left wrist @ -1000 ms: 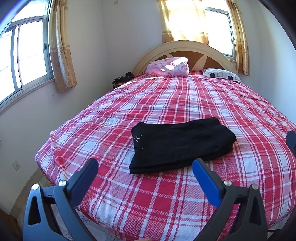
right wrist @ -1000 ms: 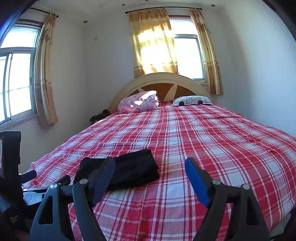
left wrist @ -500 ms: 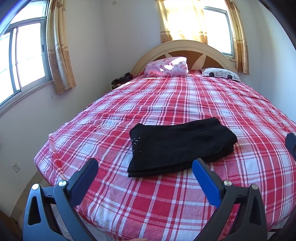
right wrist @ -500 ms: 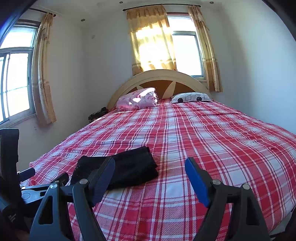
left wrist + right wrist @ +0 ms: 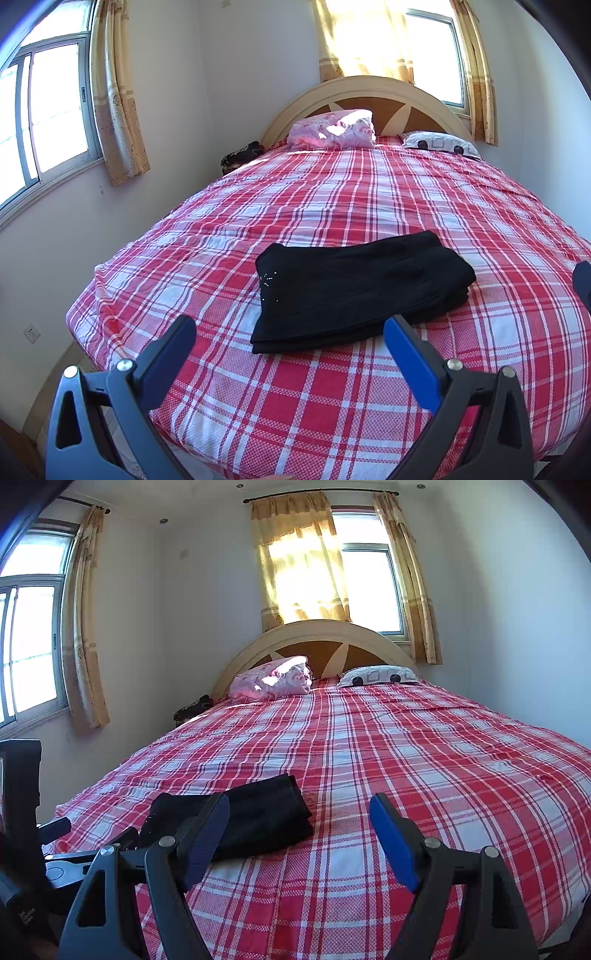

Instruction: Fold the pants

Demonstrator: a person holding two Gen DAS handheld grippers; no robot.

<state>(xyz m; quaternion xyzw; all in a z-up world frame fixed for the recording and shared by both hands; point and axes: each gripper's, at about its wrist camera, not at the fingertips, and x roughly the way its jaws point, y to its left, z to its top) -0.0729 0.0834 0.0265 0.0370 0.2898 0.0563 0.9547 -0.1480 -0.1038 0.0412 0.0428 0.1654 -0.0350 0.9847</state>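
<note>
The black pants (image 5: pixel 354 288) lie folded in a flat stack on the red plaid bed (image 5: pixel 332 192), near its front edge. They also show in the right wrist view (image 5: pixel 258 816), left of centre. My left gripper (image 5: pixel 291 350) is open and empty, held back from the near edge of the pants. My right gripper (image 5: pixel 299 834) is open and empty, to the right of the pants and apart from them. The left gripper's body (image 5: pixel 22 849) shows at the left edge of the right wrist view.
A pink pillow (image 5: pixel 332 129) and a white patterned pillow (image 5: pixel 439 144) lie against the headboard (image 5: pixel 369 96). A dark bundle (image 5: pixel 240 157) sits at the bed's far left corner. Windows with curtains are on the left and back walls. A wall socket (image 5: pixel 31 332) is low left.
Both grippers have drawn back slightly from the bed; the pants sit a little farther away in both views. The pants have not moved. Both grippers stay open.
</note>
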